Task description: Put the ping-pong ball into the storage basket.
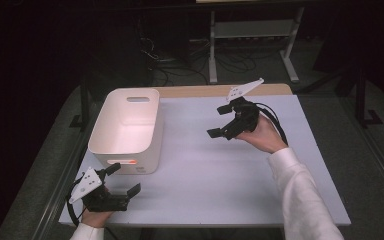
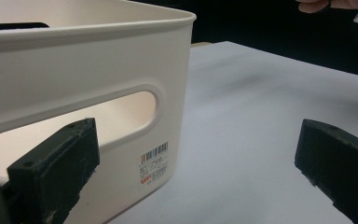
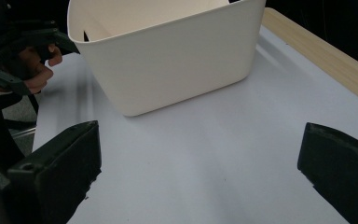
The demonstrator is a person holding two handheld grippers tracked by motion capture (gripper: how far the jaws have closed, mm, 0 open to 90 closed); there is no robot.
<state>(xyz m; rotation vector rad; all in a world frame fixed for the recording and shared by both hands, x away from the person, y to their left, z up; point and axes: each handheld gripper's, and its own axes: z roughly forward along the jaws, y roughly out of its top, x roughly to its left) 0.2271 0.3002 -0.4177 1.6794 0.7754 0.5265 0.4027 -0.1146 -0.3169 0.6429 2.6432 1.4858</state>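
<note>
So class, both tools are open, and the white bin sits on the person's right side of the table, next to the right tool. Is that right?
Not quite. The white bin sits on the person's left side of the table, next to the left tool, as the high view shows. The right tool is held apart from it. Both tools are indeed open.

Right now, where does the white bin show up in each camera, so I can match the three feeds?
High view: the white bin stands left of centre on the table, just beyond the left gripper.
Left gripper view: it sits at upper left, near end facing the camera, close behind the left jaw.
Right gripper view: it sits top centre, side wall facing the camera.
Shared landmark: the handle slot in the bin's near end, with the barcode label under it.
</note>
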